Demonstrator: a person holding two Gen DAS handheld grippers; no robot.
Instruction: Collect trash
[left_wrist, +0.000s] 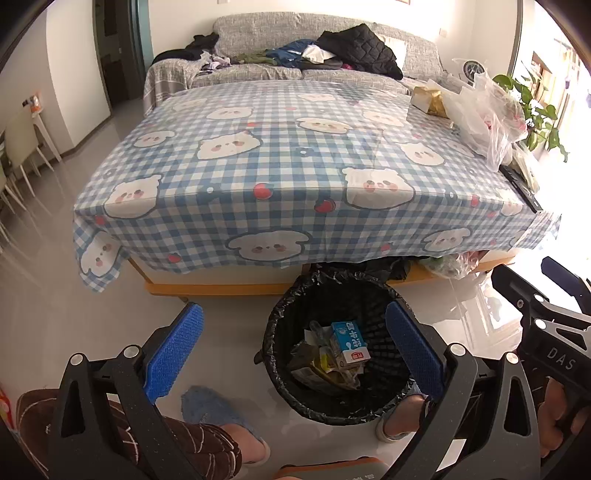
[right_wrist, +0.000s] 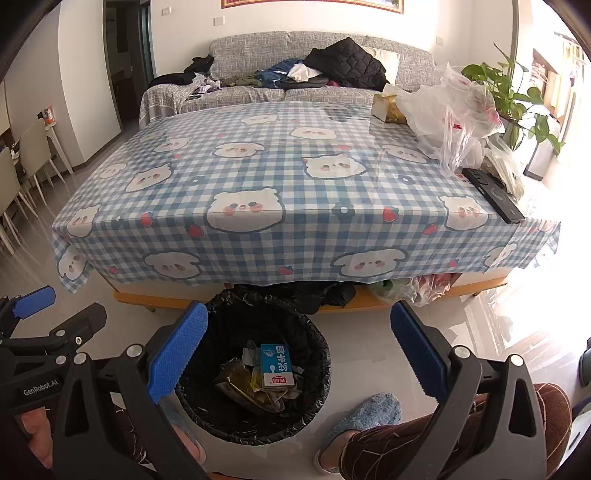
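both grippers, left (left_wrist: 291, 350) & right (right_wrist: 295, 350), wide open, empty, over bin (left_wrist: 280, 391) w/ milk carton (left_wrist: 350, 341), by table's (left_wrist: 258, 155) near edge.

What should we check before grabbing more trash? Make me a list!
1. Left hand-held gripper open, nothing held: ok.
2. Right hand-held gripper open, nothing held: ok.
3. Bin upright on the floor, bag lining it: ok.
4. Room left in bin above the milk carton: ok.
5. Slippers close to the bin: not ok, mind the feet.
6. Whether the plastic bags on the table are trash: cannot tell.
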